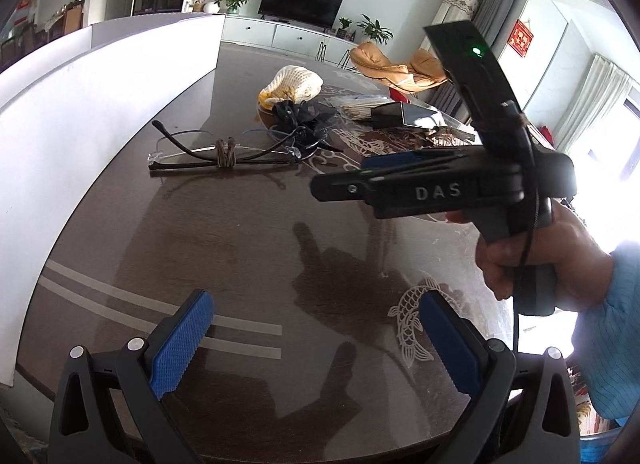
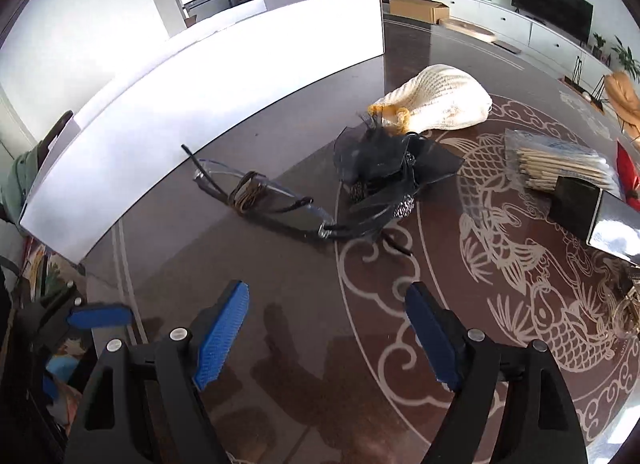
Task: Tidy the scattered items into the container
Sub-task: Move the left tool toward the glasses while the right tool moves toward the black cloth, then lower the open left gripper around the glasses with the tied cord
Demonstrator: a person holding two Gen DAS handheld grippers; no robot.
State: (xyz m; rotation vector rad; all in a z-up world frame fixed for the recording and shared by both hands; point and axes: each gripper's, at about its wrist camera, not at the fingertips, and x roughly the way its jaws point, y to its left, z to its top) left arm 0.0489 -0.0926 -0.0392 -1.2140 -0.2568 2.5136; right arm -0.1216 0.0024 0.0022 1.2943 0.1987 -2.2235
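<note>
A white box container [image 1: 100,112] [image 2: 208,104] stands along the table's left side. Folded glasses [image 1: 224,154] [image 2: 256,196] lie beside it. Past them are a black mesh hair bow [image 1: 304,120] [image 2: 384,172], a cream knit pouch [image 1: 294,84] [image 2: 440,104], a bag of wooden sticks [image 2: 560,164] and a black box [image 1: 392,114] [image 2: 588,212]. My left gripper [image 1: 316,340] is open and empty above the table. My right gripper [image 2: 328,336] is open and empty, short of the glasses; it also shows in the left wrist view [image 1: 352,180].
The dark round table [image 2: 280,324] has a pale fish pattern [image 2: 520,256] on its glass top. A gold trinket [image 2: 628,304] lies at the right edge. A TV, plants and chairs stand far behind.
</note>
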